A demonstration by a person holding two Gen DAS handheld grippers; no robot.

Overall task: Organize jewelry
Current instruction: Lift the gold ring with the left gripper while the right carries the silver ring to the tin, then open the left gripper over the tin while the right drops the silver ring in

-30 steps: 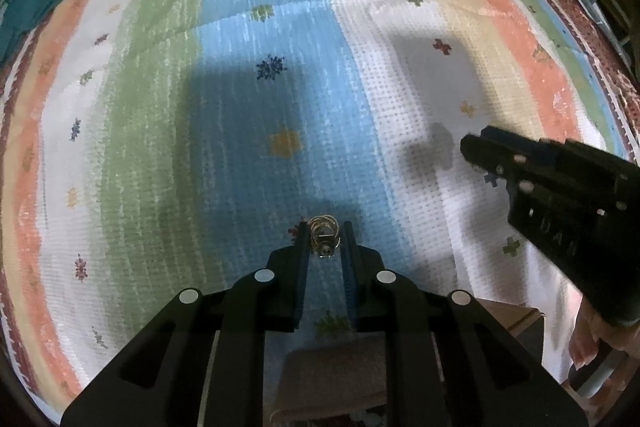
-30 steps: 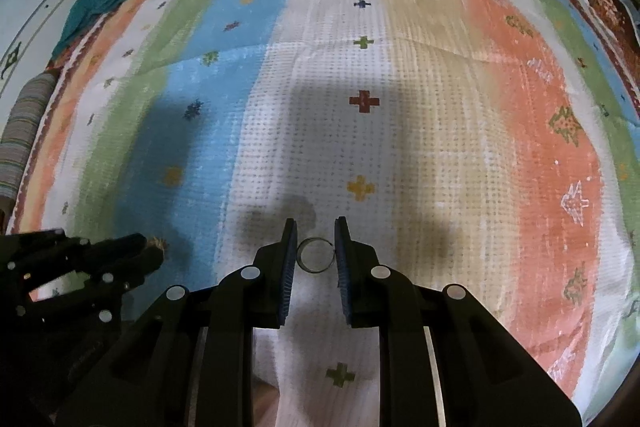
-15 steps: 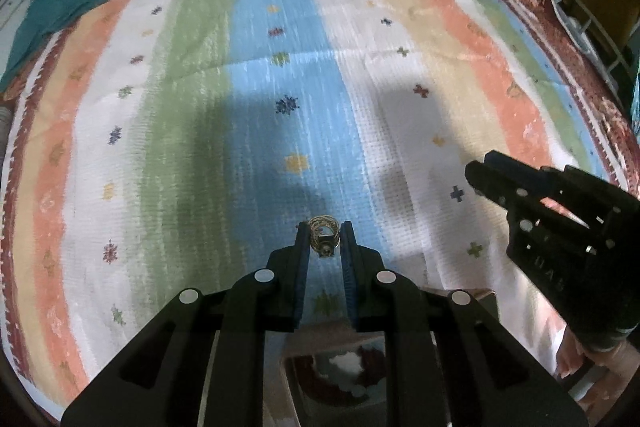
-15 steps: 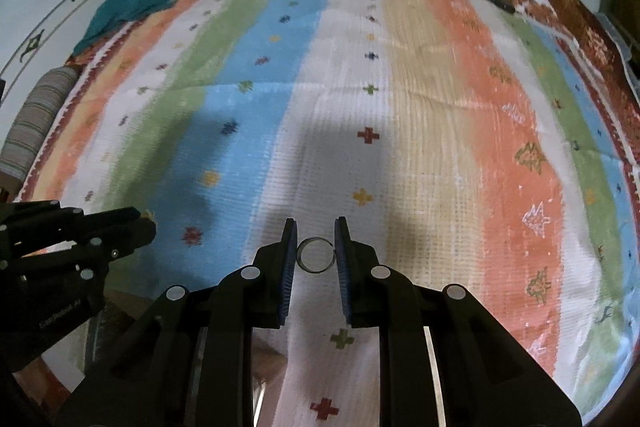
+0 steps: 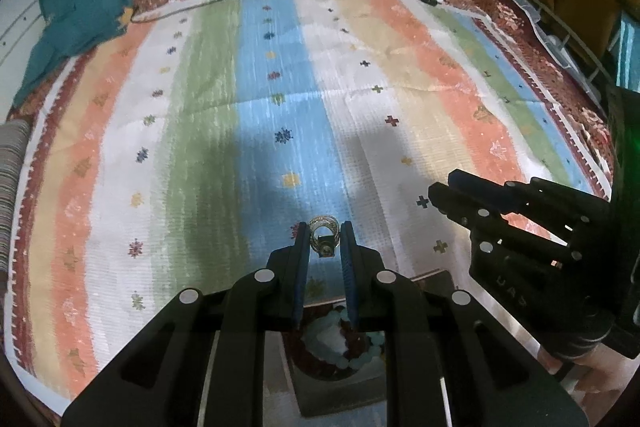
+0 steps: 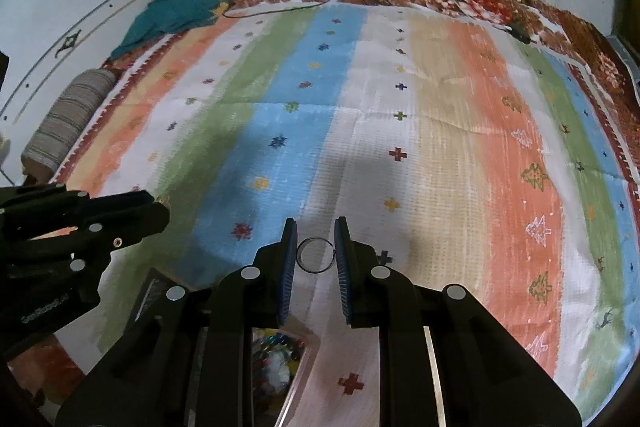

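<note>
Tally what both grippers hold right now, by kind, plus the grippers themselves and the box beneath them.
Gold ornate ring, held in the left gripper: 1
Thin plain wire ring, held in the right gripper: 1
Grippers: 2
Open jewelry box with beads, below the grippers: 1
Total: 5

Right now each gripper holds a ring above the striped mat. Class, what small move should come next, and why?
Probably lower the left gripper toward the open box beneath it: its ornate gold ring is clamped, and beads already lie inside.
</note>
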